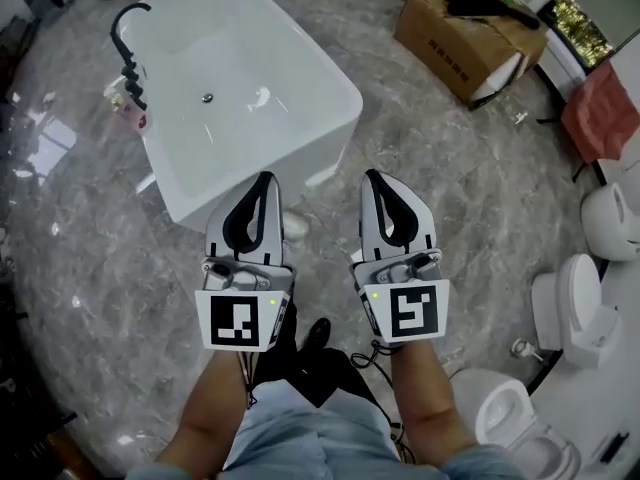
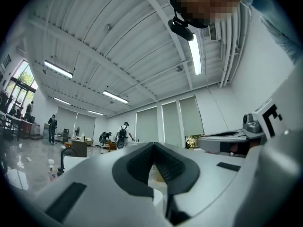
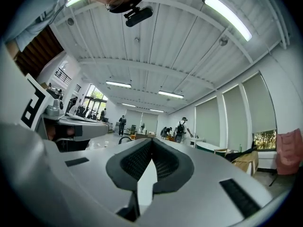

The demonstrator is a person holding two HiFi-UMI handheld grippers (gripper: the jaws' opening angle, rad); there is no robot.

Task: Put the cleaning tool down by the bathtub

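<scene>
The white bathtub (image 1: 300,88) stands on the marble floor ahead of me, with a black faucet (image 1: 130,43) on its left rim. A small white object (image 1: 297,226) lies on the floor at the tub's near corner; I cannot tell what it is. My left gripper (image 1: 265,180) and right gripper (image 1: 372,176) are held side by side just short of that corner, both pointing forward and tilted up. Each is shut with nothing between its jaws. The left gripper view shows the shut left gripper (image 2: 153,146), and the right gripper view the shut right gripper (image 3: 151,141).
A pink and white bottle (image 1: 131,109) sits by the faucet. An open cardboard box (image 1: 465,33) stands at the back right. Toilets (image 1: 575,308) line the right side, and a red cloth (image 1: 600,108) hangs beyond them. My shoe (image 1: 318,333) is below the grippers.
</scene>
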